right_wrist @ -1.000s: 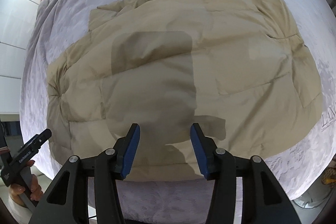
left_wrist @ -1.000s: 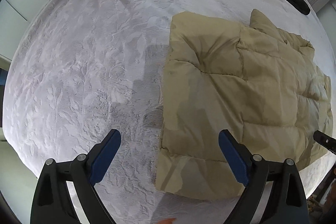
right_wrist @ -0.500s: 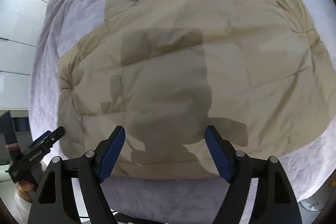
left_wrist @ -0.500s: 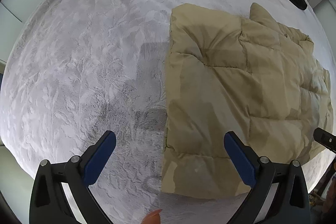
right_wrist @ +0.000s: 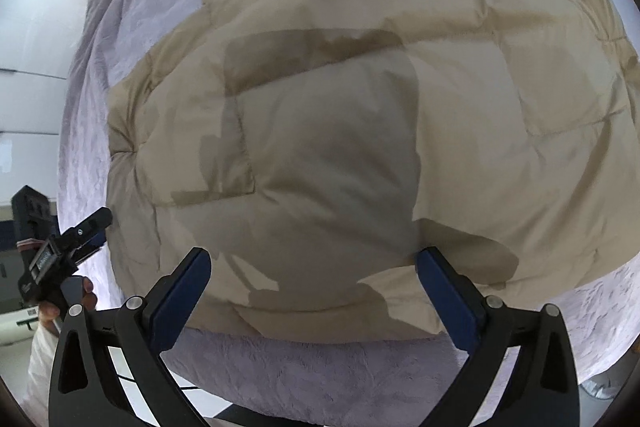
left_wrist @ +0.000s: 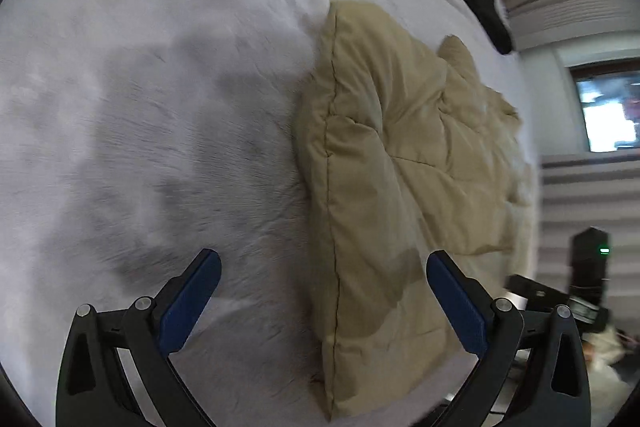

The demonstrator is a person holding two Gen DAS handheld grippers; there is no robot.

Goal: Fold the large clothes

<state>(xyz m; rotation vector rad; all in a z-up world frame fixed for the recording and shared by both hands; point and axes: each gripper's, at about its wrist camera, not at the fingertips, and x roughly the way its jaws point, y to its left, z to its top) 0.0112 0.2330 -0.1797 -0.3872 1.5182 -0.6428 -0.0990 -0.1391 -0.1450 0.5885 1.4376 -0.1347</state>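
Honestly, both claws are wide open and empty: the right claw, jaws just opened, sits over the puffy tan jacket. We reckon the left claw, straddling its edge at lower centre, could grab only slippery shell and slump the fold.

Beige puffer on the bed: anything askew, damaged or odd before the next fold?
Nothing stands out. The beige puffer lies folded flat on the grey bedspread, edges fairly square, no tear or spill visible. Dark patches on it are shadows. Both the left gripper and right gripper are open, holding nothing.
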